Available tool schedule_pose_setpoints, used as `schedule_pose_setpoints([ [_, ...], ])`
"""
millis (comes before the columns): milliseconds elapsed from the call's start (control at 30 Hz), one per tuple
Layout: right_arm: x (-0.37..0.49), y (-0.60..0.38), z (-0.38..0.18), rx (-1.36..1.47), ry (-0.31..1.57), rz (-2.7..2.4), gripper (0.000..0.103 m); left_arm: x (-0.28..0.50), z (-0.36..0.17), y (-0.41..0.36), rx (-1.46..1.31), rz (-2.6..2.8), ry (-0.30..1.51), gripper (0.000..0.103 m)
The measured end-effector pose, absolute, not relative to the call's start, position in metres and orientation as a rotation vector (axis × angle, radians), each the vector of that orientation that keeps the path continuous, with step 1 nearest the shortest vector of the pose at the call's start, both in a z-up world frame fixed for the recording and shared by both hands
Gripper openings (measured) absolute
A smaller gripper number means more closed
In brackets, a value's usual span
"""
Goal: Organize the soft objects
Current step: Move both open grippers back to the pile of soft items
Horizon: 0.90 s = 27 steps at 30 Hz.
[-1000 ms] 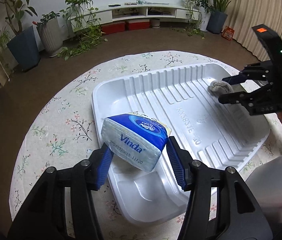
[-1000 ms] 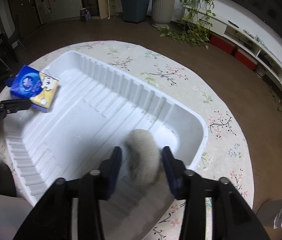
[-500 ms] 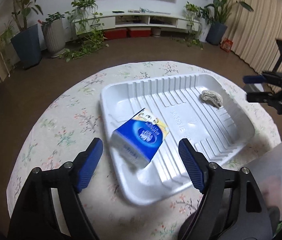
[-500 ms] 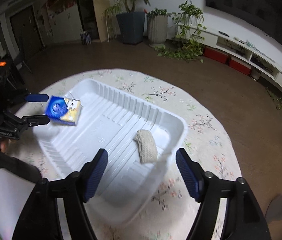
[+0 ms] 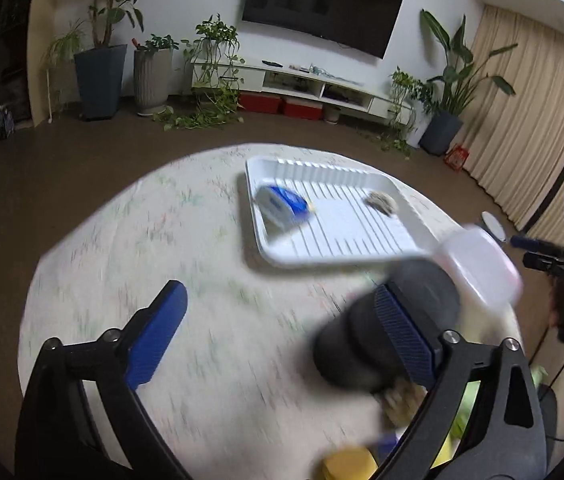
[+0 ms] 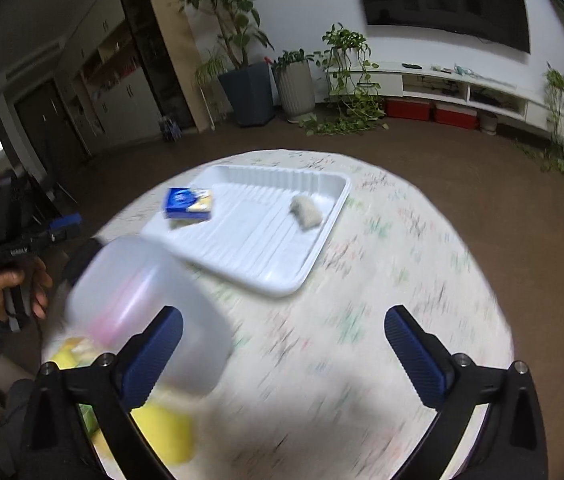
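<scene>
A white ribbed tray (image 5: 346, 256) (image 6: 322, 236) lies on the round floral table. In it are a blue Vinda tissue pack (image 5: 282, 203) (image 6: 188, 203) at the left end and a grey-white rolled cloth (image 5: 381, 202) (image 6: 306, 211) at the right end. My left gripper (image 5: 278, 332) is open and empty, well back from the tray over the tablecloth. My right gripper (image 6: 282, 344) is open and empty, also back from the tray. The right gripper shows in the left wrist view (image 5: 542, 254), the left gripper in the right wrist view (image 6: 42, 238).
A translucent plastic container (image 6: 146, 308) (image 5: 478, 268) stands near the table's front edge, with a dark rounded object (image 5: 386, 336) beside it. Blurred yellow soft items (image 6: 162, 432) (image 5: 348, 466) lie near it. Floor, plants and a TV shelf surround the table.
Both grippers let go of their items in the tray, opened wide and pulled back and up from it. The tissue pack and the cloth stay in the tray.
</scene>
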State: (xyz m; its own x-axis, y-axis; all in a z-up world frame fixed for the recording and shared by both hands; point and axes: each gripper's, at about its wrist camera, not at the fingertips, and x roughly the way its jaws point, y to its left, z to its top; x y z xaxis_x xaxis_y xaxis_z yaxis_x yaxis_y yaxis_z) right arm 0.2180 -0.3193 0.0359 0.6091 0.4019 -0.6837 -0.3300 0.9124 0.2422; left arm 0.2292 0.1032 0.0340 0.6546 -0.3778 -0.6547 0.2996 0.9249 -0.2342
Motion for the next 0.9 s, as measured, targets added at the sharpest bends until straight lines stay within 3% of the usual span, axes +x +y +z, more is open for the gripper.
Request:
schedule_pose_setpoints([
  [367,0.098,-0.299,0.022,0.181,0.759,0.304,0.103,0.094,0.016,0.079,-0.166,-0.298,0.71,0.103],
  [633,0.042,-0.248,0.007,0.106,0.718,0.298,0.103,0.046,-0.001,0.047,-0.088,-0.296,0.692,0.103],
  [900,0.042,-0.194,0.01,0.028,0.695,0.378,0.103,0.033,-0.009,0.031,-0.032,-0.303,0.689,0.103],
])
